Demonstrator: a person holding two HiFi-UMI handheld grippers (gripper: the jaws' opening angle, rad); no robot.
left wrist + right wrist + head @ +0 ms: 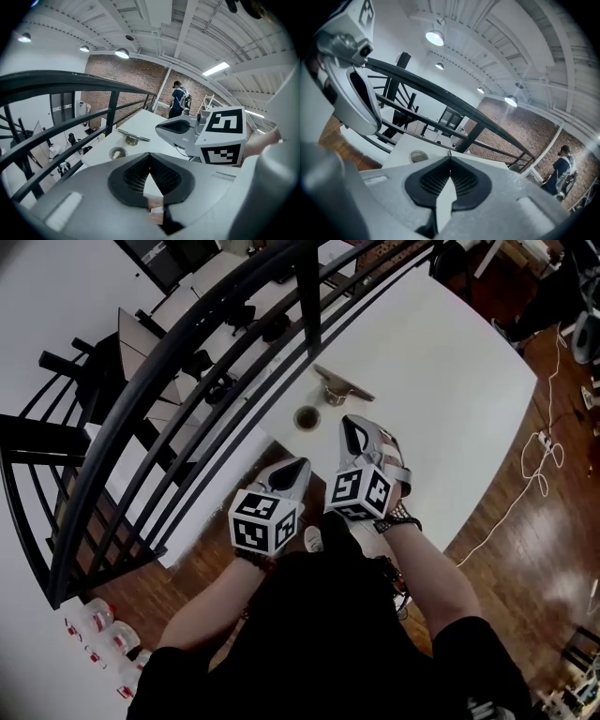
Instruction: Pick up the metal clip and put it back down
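The metal clip (342, 385) lies on the white table (450, 409), a flat strip on a bent base, with nothing touching it. A small round metal dish (307, 417) sits just in front of it. My right gripper (349, 420) hovers over the table's near edge, short of the clip, shut and empty. My left gripper (302, 463) hangs lower left, off the table's edge, also shut with nothing in it. In the left gripper view the clip (132, 137) and dish (117, 153) lie beyond the closed tips (150, 153). The right gripper view shows only the dish (418, 156).
A black metal railing (187, 381) curves along the table's left side, close to both grippers. Wooden floor with a white cable (525, 474) lies to the right. Several plastic bottles (98, 634) stand at lower left. A person (178, 101) stands far off by the brick wall.
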